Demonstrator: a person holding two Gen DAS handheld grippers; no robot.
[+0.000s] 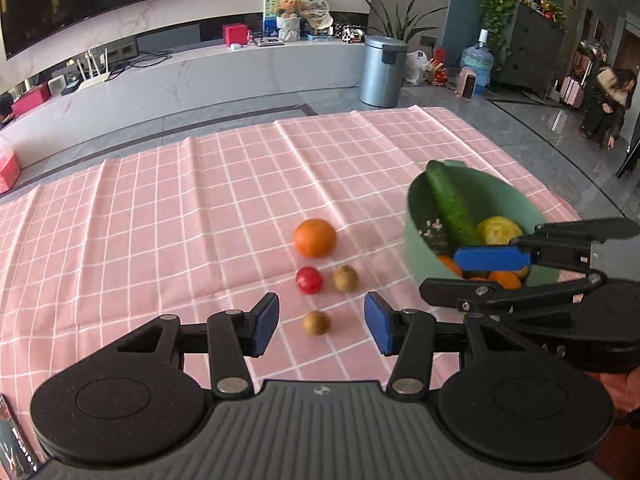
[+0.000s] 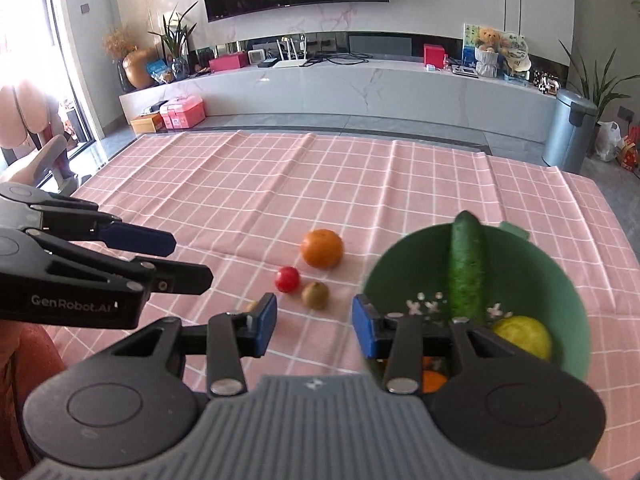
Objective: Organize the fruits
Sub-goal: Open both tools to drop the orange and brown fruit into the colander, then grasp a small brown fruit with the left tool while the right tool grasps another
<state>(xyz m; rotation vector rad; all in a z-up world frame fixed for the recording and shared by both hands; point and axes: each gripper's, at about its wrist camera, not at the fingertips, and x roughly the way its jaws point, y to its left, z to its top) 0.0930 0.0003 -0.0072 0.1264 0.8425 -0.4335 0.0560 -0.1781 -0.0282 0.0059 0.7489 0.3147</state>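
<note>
On the pink checked cloth lie an orange (image 1: 315, 237) (image 2: 322, 248), a red tomato (image 1: 309, 279) (image 2: 287, 279), a brown kiwi (image 1: 345, 278) (image 2: 315, 295) and a second kiwi (image 1: 316, 322), mostly hidden in the right wrist view. A green bowl (image 1: 416, 236) (image 2: 376, 272) holds a cucumber (image 1: 450, 202) (image 2: 466, 266), a yellow fruit (image 1: 498, 230) (image 2: 522, 336) and small oranges (image 1: 505, 279). My left gripper (image 1: 321, 322) is open and empty, the near kiwi between its fingertips' line. My right gripper (image 2: 314, 326) is open and empty beside the bowl; it also shows in the left wrist view (image 1: 476, 274).
The cloth covers the table; its far edge (image 2: 312, 134) meets grey floor. A metal bin (image 1: 382, 70) (image 2: 570, 132), a white TV bench (image 2: 360, 80) and boxes stand beyond. A person (image 1: 608, 100) crouches at far right. The left gripper (image 2: 160, 258) shows in the right wrist view.
</note>
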